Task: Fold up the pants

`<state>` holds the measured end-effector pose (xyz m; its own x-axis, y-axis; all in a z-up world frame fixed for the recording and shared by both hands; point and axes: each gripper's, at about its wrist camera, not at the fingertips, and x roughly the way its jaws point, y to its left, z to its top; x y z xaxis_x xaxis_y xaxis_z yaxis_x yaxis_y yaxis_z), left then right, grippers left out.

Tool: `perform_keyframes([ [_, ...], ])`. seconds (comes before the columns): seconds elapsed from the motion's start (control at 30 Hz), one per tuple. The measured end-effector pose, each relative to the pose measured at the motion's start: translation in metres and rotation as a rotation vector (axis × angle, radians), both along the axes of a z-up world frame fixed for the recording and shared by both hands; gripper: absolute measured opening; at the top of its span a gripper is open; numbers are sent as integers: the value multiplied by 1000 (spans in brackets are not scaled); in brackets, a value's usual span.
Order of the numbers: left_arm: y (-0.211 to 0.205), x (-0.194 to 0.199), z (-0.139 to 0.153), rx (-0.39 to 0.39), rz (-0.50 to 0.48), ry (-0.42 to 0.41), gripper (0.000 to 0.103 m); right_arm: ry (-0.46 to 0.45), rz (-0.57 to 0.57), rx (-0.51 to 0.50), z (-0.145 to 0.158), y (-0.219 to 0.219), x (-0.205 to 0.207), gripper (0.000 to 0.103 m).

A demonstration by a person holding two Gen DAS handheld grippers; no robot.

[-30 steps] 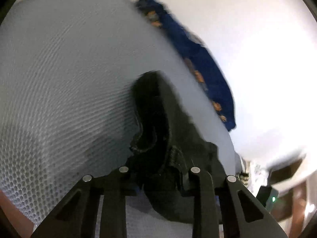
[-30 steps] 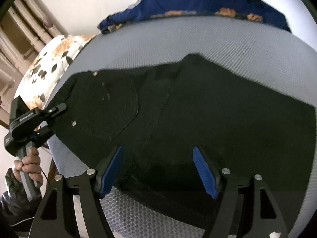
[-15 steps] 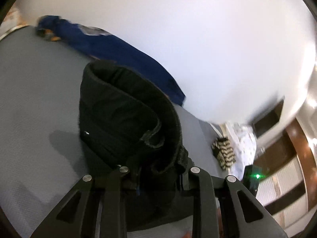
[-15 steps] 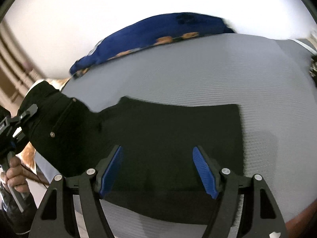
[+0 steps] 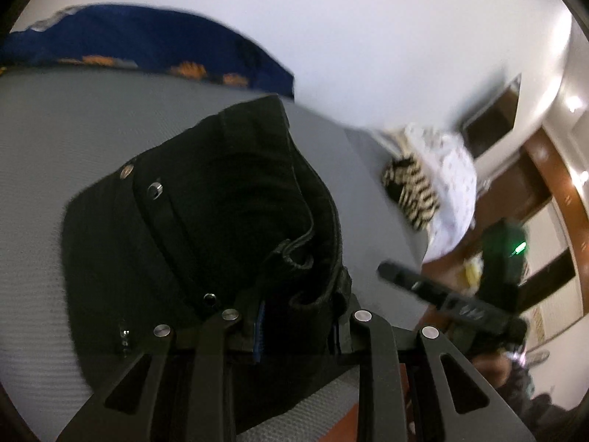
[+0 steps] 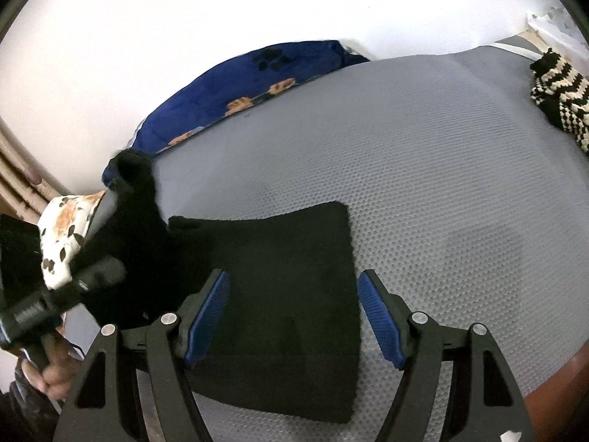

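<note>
Carrying the waistband over works best kept low and level: in the left wrist view, the left gripper (image 5: 294, 322) clamps the black pants (image 5: 206, 221) at the waistband, bunched above the grey mattress (image 5: 73, 118). In the right wrist view, the right gripper (image 6: 292, 322) hovers wide apart over the flat pant leg (image 6: 287, 294), ready to pin it.

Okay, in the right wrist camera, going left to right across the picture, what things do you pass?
Left gripper shut on the waistband → spotted cushion → black pants on the grey mattress → striped knit item at the far right.
</note>
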<state>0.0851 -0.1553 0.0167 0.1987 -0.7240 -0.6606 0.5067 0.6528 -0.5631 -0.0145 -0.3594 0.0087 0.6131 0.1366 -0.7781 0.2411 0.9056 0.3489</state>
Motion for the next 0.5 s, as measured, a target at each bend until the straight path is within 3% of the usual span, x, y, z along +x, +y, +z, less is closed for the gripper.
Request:
perform_keyframes([
  [0.17,-37,-6,-31,143,-42,7,27,8,-7,15,-8,-11,-1,71],
  [0.33,-35,-14,-39,188,-49,-17,32,27,11,48,-21,-15,3,71],
  [0.5,-42,-27,-38,223,-94,-43,51,33,42,100,-30,-16,12,71],
])
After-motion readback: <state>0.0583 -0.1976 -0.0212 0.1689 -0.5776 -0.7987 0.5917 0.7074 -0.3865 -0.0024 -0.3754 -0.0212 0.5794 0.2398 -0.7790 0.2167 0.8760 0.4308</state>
